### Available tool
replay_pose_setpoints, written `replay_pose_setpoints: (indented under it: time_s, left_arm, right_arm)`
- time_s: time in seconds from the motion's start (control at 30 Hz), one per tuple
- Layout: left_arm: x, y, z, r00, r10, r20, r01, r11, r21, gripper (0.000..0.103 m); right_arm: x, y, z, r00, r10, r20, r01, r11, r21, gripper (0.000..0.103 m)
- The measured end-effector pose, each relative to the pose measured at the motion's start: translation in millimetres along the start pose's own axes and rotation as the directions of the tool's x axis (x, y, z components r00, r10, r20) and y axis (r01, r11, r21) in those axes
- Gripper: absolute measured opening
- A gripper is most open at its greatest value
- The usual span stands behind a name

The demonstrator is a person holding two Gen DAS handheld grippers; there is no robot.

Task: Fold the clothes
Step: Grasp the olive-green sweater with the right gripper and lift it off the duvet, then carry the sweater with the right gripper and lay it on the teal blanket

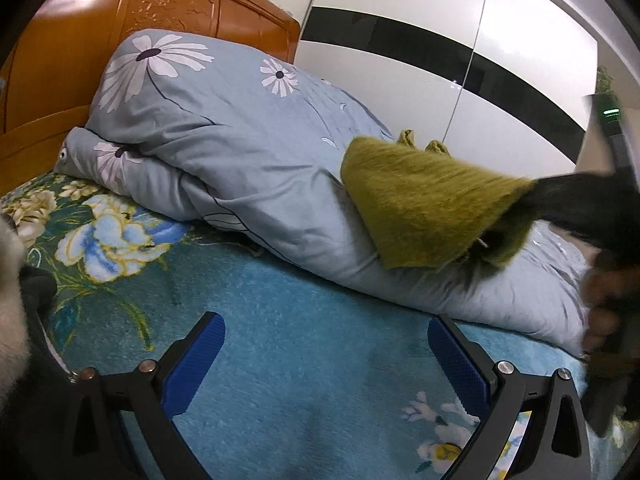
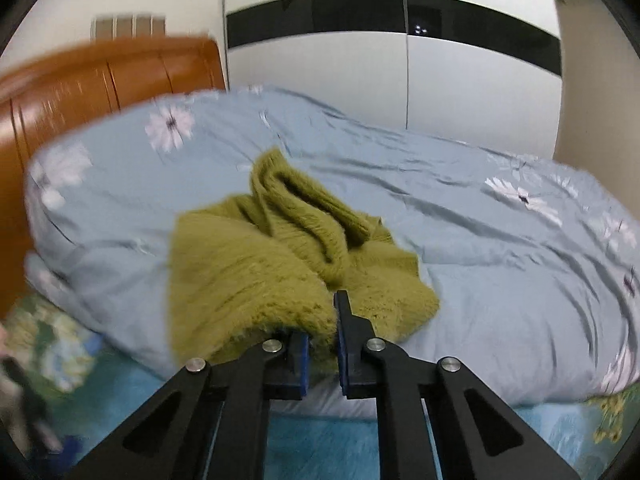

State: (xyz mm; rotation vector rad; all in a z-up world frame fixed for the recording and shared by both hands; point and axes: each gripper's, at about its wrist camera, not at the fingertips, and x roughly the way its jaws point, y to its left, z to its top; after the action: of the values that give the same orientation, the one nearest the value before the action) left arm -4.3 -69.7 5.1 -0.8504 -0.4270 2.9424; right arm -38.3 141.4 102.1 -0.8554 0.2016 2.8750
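Two views here — only the right wrist one shows the right gripper [image 2: 323, 336] pinching the fuzzy olive-green knit sweater [image 2: 256, 276]. The left gripper [image 1: 326, 364] gapes wide, holding nothing, over the teal floral bedspread [image 1: 280, 312] — the other gripper's just a dark blur there.

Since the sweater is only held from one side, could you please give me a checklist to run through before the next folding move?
1. Right gripper has the olive sweater: ok, jaws closed on its near edge.
2. Left gripper free to take a second hold: ok, jaws wide apart with nothing between them, above the teal floral blanket.
3. Sweater lying flat for folding: not ok, it is bunched and draped over the blue duvet.
4. Flat place for the fold: cannot tell; the bare blanket shows near the left gripper, but its full extent is out of view.
5. Sleeves located: cannot tell, hidden in the folds and motion blur.
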Motion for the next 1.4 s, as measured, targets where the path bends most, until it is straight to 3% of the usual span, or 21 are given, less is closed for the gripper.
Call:
replay_pose_setpoints:
  time_s: [0.2,0.3,0.47,0.57,0.67,0.73,0.9,0.97,1.03,1.13,1.23,1.3,1.4]
  left_arm:
    - [-17,-14,7,0.998,-0.042,0.043,0.039,0.998,0.058,0.103]
    - [-24,-25,8,0.996,-0.070,0.054,0.064,0.993,0.097,0.103]
    - [-39,-51,8,0.988,-0.141,0.063,0.128,0.976,0.174,0.103]
    - [-49,-69,7,0.982,-0.171,0.075,0.150,0.962,0.226,0.103]
    - [-61,-87,4,0.977,-0.189,0.098,0.155,0.947,0.280,0.103]
    - [-69,-97,2,0.973,-0.205,0.106,0.164,0.938,0.307,0.103]
    - [-85,-117,-1,0.961,-0.256,0.104,0.203,0.910,0.363,0.103]
    - [-94,-123,0,0.956,-0.271,0.110,0.212,0.901,0.378,0.103]
    - [-106,-124,5,0.952,-0.278,0.125,0.214,0.901,0.379,0.103]
    - [-131,-115,8,0.944,-0.304,0.125,0.245,0.904,0.349,0.103]
    - [-139,-99,-2,0.949,-0.308,0.059,0.274,0.905,0.326,0.103]
    - [-141,-88,-17,0.968,-0.251,0.012,0.237,0.929,0.285,0.103]
    - [-137,-72,-45,0.971,-0.214,-0.105,0.234,0.939,0.252,0.103]
  right_arm:
    - [-83,-47,-10,0.998,0.011,0.069,-0.023,0.986,0.167,0.010]
    - [-129,-72,-23,0.995,-0.002,0.098,-0.017,0.981,0.195,0.010]
    - [-233,-124,-42,0.984,-0.106,0.144,0.071,0.971,0.228,0.010]
    - [-299,-153,-31,0.952,-0.247,0.180,0.203,0.952,0.230,0.011]
    - [-356,-161,-12,0.896,-0.362,0.259,0.314,0.926,0.209,0.011]
    - [-373,-155,-9,0.884,-0.371,0.284,0.333,0.927,0.173,0.011]
    - [-337,-128,-43,0.944,-0.275,0.182,0.268,0.961,0.062,0.011]
    - [-309,-121,-69,0.977,-0.188,0.098,0.181,0.981,0.074,0.011]
    - [-285,-112,-96,0.993,-0.118,0.030,0.116,0.990,0.080,0.011]
    - [-265,-91,-142,0.999,-0.024,-0.031,0.026,0.998,0.063,0.011]
    - [-245,-69,-188,0.994,0.045,-0.096,-0.039,0.997,0.060,0.011]
    - [-234,-56,-215,0.989,0.052,-0.136,-0.047,0.998,0.039,0.011]
    - [-224,-41,-246,0.982,0.056,-0.183,-0.054,0.998,0.013,0.012]
